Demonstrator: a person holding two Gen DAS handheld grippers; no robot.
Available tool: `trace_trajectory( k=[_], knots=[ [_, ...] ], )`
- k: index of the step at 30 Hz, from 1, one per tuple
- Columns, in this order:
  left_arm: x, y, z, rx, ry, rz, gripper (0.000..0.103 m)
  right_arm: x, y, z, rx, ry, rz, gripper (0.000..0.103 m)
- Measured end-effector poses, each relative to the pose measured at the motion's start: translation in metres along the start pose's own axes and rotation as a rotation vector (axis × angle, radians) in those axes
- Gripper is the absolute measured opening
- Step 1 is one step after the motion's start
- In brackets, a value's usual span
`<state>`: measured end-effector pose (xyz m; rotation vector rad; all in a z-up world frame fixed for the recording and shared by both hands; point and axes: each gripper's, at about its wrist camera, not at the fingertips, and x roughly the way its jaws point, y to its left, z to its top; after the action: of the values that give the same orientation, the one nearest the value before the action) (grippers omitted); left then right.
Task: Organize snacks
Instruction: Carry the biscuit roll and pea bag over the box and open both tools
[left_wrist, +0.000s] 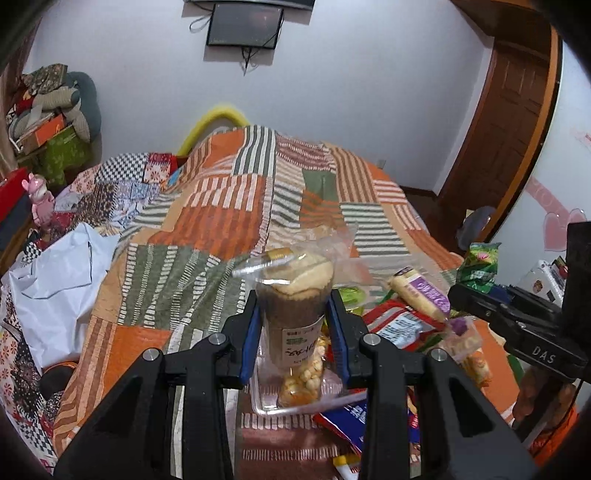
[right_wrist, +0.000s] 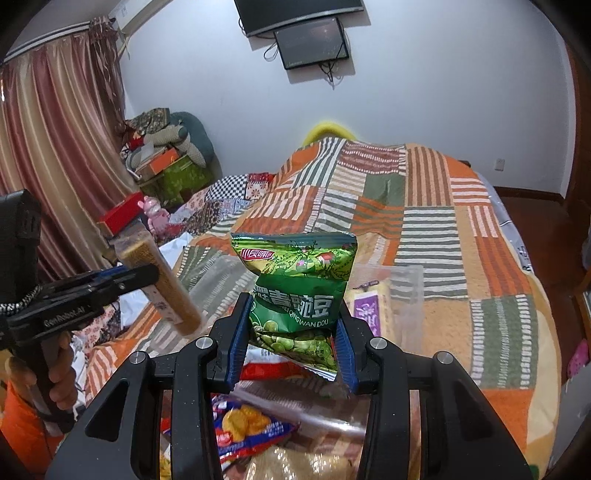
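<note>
- Patchwork quilt (left_wrist: 229, 206) covers the bed beneath both our grippers.
- Our left gripper (left_wrist: 293, 332) is clamped on a wrapped cake (left_wrist: 295, 295), held above a clear tray (left_wrist: 266, 400).
- Our right gripper (right_wrist: 291, 343) pinches a green pea bag (right_wrist: 295, 280); loose snack packets (right_wrist: 243, 432) lie just below it.

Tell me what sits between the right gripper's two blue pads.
A green foil bag of green peas, pinched upright between the right gripper pads, lifted clear above the snack pile; shown in the right wrist view.

snack packets (left_wrist: 402, 325) lie heaped on the bed (left_wrist: 229, 221), right of the bag (left_wrist: 59, 280).
</note>
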<state>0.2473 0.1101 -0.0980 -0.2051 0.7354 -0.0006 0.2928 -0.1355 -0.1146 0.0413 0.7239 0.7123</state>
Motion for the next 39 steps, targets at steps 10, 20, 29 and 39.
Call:
trace_trajectory(
  k=[10, 20, 29, 39],
  knots=[
    [0.034, -0.001, 0.015, 0.006, 0.014, 0.022, 0.034, 0.039, 0.003, 0.007, -0.027, 0.105, -0.023, 0.038],
    [0.067, 0.003, 0.017, -0.009, 0.083, 0.041, 0.034, 0.058, -0.007, 0.002, 0.008, 0.174, -0.036, 0.040],
    [0.057, -0.004, 0.009, 0.011, 0.089, 0.011, 0.034, 0.045, -0.009, 0.005, 0.011, 0.138, -0.044, 0.040],
    [0.009, -0.019, 0.006, 0.027, 0.038, -0.025, 0.042, 0.000, -0.002, 0.011, -0.020, 0.057, -0.044, 0.045]
  ],
)
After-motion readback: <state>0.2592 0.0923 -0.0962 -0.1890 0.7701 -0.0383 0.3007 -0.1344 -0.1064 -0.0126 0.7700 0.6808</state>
